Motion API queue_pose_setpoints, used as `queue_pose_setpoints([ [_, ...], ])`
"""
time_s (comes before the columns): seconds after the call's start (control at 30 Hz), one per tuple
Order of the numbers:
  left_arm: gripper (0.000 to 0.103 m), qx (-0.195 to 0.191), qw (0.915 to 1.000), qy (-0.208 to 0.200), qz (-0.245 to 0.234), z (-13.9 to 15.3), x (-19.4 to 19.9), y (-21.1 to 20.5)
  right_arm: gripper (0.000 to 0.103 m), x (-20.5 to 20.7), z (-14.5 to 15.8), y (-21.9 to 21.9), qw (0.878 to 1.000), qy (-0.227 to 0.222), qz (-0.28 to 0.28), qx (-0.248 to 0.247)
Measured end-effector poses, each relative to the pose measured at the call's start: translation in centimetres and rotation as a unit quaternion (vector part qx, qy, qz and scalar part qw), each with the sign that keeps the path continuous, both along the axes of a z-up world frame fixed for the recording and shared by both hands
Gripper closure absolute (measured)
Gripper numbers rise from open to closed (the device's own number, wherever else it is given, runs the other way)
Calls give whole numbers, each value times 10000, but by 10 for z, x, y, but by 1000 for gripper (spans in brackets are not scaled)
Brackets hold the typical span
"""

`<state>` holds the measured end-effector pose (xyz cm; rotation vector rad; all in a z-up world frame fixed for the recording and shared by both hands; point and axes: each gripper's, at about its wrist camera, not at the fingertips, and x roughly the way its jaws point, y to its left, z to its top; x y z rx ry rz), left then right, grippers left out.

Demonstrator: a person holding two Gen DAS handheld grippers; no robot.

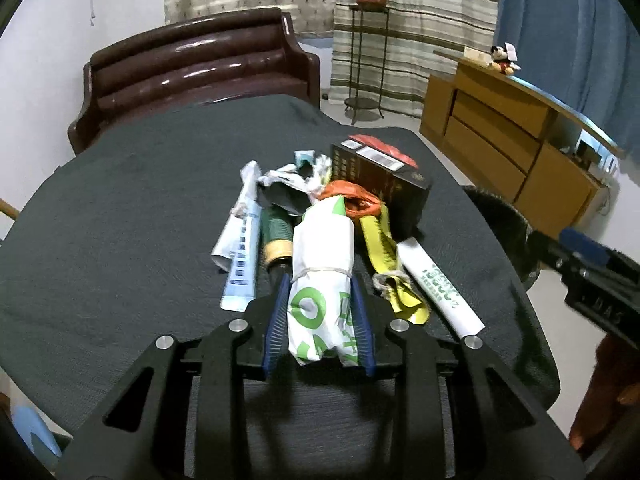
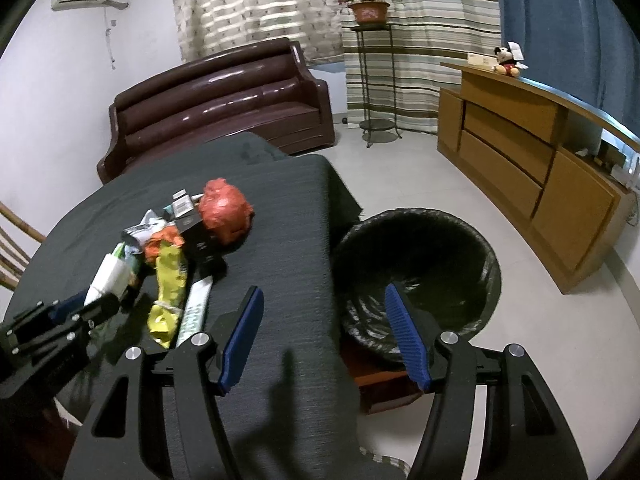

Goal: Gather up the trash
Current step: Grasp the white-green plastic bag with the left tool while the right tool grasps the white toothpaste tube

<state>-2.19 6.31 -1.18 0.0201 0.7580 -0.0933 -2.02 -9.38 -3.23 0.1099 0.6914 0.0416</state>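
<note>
The left gripper [image 1: 320,312] had its fingers clamped on the white-and-green wrapper [image 1: 322,280]. The right gripper [image 2: 326,332] hung with fingers apart, between the surface [image 2: 280,264] and the black bin [image 2: 420,280].

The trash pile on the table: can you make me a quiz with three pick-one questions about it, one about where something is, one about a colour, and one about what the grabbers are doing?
1. Where is the bin?
A. On the sofa
B. On the floor beside the table
C. On the wooden cabinet

2. What colour is the crumpled ball at the far end of the trash pile?
A. Red
B. Purple
C. White

3. What is the left gripper doing?
A. Hanging open over bare cloth
B. Squeezing the black box
C. Closed on the white and green wrapper

Answers:
1. B, the bin with its black liner stands on the tiles right by the table edge.
2. A, the ball shows red next to the black box.
3. C, both blue pads press the wrapper's sides, while the right gripper is open and holds nothing.
</note>
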Motion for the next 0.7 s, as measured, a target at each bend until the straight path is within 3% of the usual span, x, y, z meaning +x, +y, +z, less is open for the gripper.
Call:
queue_pose_setpoints([
  [0.33,73,102,9984,41,555,2,8,47,57,-2,-7,51,9980,106,624,-52],
  [0.7,73,175,9970,40,753,-7,7,74,70,2,-23,81,9949,387,912,-192],
])
